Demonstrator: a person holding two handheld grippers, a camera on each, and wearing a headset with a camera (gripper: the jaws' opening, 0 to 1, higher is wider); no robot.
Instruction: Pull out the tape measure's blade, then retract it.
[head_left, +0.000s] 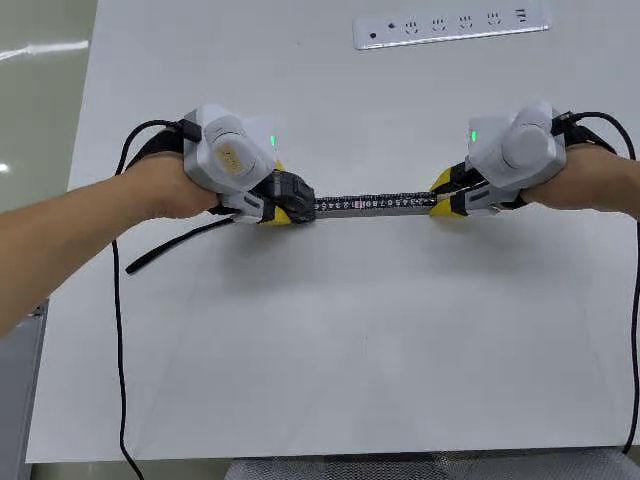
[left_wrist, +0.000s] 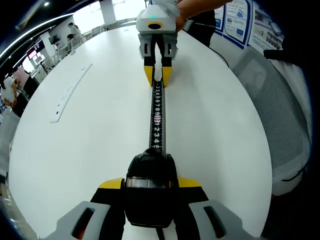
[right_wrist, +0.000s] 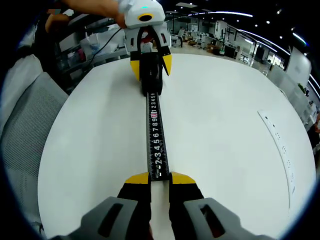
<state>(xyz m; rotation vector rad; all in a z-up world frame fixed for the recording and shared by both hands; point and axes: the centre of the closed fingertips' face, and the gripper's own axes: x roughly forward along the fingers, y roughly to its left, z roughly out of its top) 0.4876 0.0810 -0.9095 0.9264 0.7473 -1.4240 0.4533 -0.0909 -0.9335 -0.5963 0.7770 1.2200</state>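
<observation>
The black tape measure case sits clamped in my left gripper, seen close up as the case between yellow-tipped jaws of the left gripper. Its numbered blade is drawn out just above the white table, running from the case to my right gripper, which is shut on the blade's end. In the right gripper view the blade leads from my right gripper to the case. In the left gripper view the blade reaches the right gripper.
A white power strip lies at the table's far edge. Black cables trail from both grippers over the white table. A mesh chair stands at the near edge.
</observation>
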